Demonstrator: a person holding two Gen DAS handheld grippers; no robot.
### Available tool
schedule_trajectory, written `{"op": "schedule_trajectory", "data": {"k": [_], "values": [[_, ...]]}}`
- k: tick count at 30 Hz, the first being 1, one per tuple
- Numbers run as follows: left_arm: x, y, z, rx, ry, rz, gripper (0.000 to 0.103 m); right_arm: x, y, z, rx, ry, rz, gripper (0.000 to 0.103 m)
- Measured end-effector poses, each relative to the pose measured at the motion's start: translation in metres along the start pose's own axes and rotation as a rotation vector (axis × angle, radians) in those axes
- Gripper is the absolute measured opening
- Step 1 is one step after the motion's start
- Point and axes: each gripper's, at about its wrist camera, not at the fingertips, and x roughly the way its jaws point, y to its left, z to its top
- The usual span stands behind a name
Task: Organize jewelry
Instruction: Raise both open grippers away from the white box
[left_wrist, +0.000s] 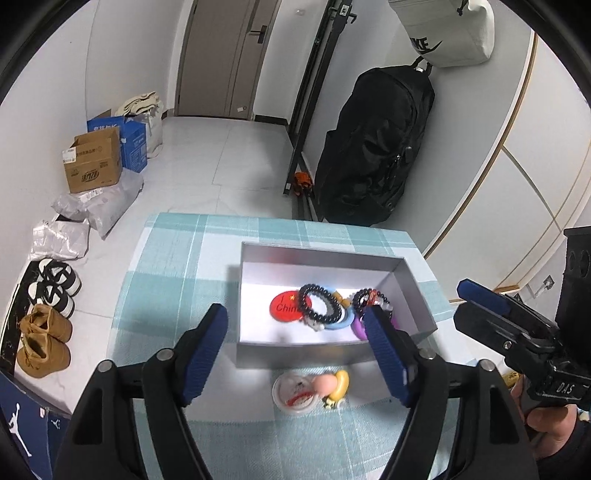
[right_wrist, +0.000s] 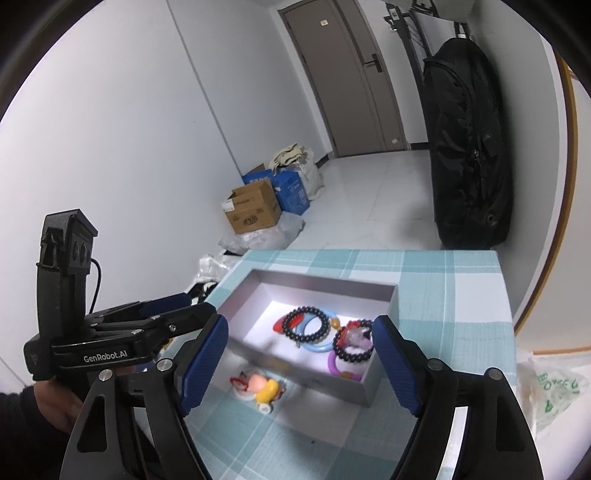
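A grey open box (left_wrist: 413, 295) (right_wrist: 384, 295) sits on the checked cloth. Inside lie a red round badge (left_wrist: 282, 306), a dark bead bracelet (left_wrist: 318, 303) (right_wrist: 306, 325), a light blue ring (left_wrist: 345, 319) (right_wrist: 317, 345), a second dark bead bracelet (left_wrist: 365, 299) (right_wrist: 351, 341) and a purple ring (left_wrist: 357, 328) (right_wrist: 334, 363). In front of the box lie a white round badge (left_wrist: 293, 393) and a pink and yellow charm (left_wrist: 332, 386) (right_wrist: 264, 387). My left gripper (left_wrist: 299, 354) is open above them, empty. My right gripper (right_wrist: 299, 360) is open, empty, near the box's front wall.
The teal checked tablecloth (left_wrist: 177, 280) (right_wrist: 461, 295) covers a small table. On the floor at left are shoes (left_wrist: 44, 332), cardboard boxes (left_wrist: 92, 162) and parcels. A black bag (left_wrist: 373, 147) stands behind the table. A plastic bag (right_wrist: 550, 391) lies at right.
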Motion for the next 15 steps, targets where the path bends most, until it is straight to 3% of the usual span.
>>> {"op": "schedule_trajectory", "data": {"k": [4,10,15], "values": [[-0.004,0.006,-0.006,-0.020,0.006,0.001,0.077,-0.001,0.009,-0.005,-0.032,0.018,-0.022,0.084],[-0.010,0.012,-0.014,-0.015,0.021,0.042,0.078,0.000,0.016,-0.013,-0.051,0.047,-0.034,0.097],[-0.011,0.026,-0.029,-0.042,0.066,0.061,0.080,0.004,0.025,-0.018,-0.076,0.079,-0.037,0.098]]}}
